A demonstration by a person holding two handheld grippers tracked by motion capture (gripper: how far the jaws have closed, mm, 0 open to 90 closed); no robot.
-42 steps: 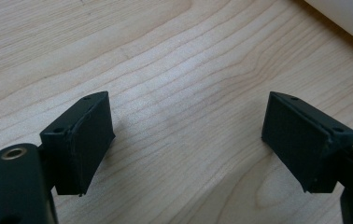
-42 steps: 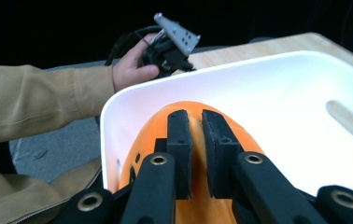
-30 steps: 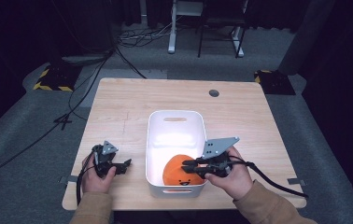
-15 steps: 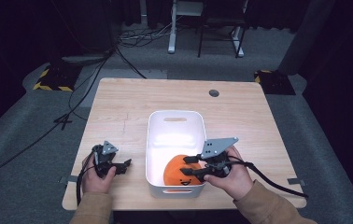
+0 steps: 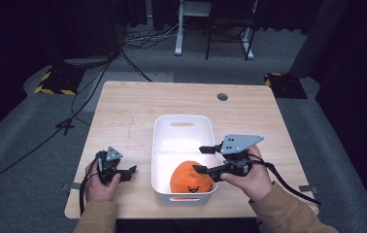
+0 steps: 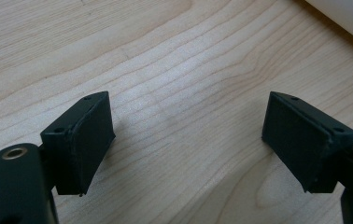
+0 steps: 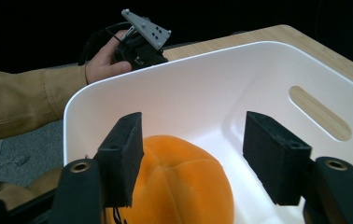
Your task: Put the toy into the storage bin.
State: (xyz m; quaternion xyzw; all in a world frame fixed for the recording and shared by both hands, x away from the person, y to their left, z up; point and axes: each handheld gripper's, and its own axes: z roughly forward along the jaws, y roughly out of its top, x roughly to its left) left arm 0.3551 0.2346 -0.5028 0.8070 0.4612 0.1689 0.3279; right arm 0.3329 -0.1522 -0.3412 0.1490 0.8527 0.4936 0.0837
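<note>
An orange plush [image 5: 190,177] lies in the near end of the white bin [image 5: 181,121]. The right gripper [image 5: 202,159] hangs above it, fingers apart. The left gripper [image 5: 129,172] rests on the surface [image 5: 123,111], fingers apart.

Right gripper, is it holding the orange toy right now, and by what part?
Nothing is held. The right gripper is open above the orange toy in the bin, jaws apart and off it.

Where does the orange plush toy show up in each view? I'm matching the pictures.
High view: orange plush toy in the near end of the white bin.
Left gripper view: bare wooden table, toy not seen.
Right gripper view: toy low, centre.
Shared landmark: the bin.
</note>
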